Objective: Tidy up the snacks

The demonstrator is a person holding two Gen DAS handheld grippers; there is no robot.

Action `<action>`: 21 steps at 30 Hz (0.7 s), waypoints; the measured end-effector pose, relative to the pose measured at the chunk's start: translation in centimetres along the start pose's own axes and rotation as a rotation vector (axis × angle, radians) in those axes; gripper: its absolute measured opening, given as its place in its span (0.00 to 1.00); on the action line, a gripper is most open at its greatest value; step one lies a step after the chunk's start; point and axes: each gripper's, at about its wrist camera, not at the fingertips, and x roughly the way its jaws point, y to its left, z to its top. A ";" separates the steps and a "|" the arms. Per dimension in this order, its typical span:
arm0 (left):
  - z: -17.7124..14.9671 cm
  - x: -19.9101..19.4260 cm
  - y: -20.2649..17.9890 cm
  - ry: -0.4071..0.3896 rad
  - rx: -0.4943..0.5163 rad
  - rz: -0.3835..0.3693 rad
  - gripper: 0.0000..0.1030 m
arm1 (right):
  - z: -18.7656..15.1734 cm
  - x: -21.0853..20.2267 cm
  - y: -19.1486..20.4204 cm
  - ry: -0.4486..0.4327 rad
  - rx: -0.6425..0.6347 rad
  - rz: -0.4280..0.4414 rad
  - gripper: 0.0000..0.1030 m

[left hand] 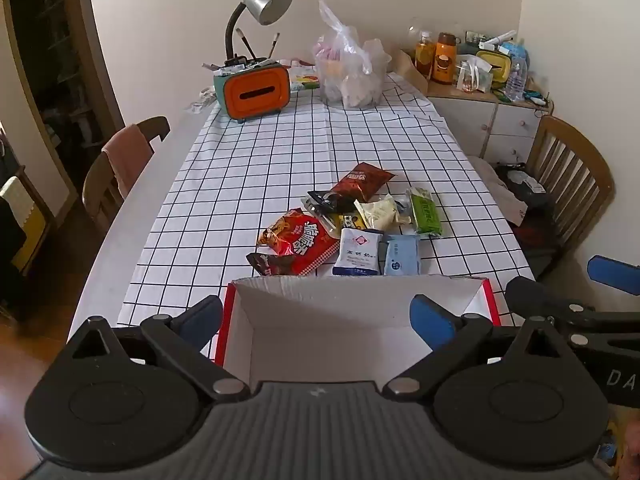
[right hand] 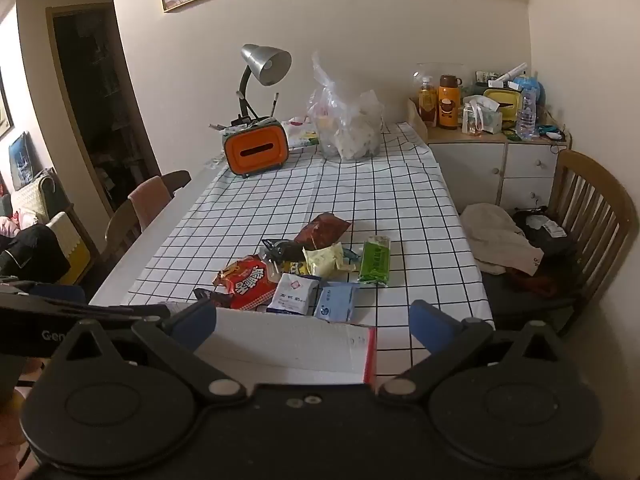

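A pile of snack packets lies mid-table: a red packet (left hand: pixel 298 242) (right hand: pixel 248 282), a white packet (left hand: pixel 358 252) (right hand: pixel 292 294), a light blue packet (left hand: pixel 402 256) (right hand: pixel 336 303), a green packet (left hand: pixel 426 211) (right hand: pixel 375 260), a brown bag (left hand: pixel 362 182) (right hand: pixel 322 230). An empty white cardboard box with red sides (left hand: pixel 360 292) (right hand: pixel 372 354) stands at the near table edge. My left gripper (left hand: pixel 318 320) is open and empty over the box. My right gripper (right hand: pixel 314 324) is open and empty above the box's right end; it also shows in the left wrist view (left hand: pixel 568 284).
On the checked tablecloth (left hand: pixel 280 160) at the far end stand an orange tissue box (left hand: pixel 256 90) with a desk lamp (left hand: pixel 260 2) and a clear plastic bag (left hand: pixel 352 68). Wooden chairs (left hand: pixel 572 176) flank the table. A cabinet (left hand: pixel 504 120) with bottles stands at the back right.
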 end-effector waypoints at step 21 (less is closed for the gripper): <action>1.3 -2.3 -0.8 0.019 -0.023 0.019 0.98 | 2.2 -1.3 -0.5 0.052 -0.012 0.029 0.99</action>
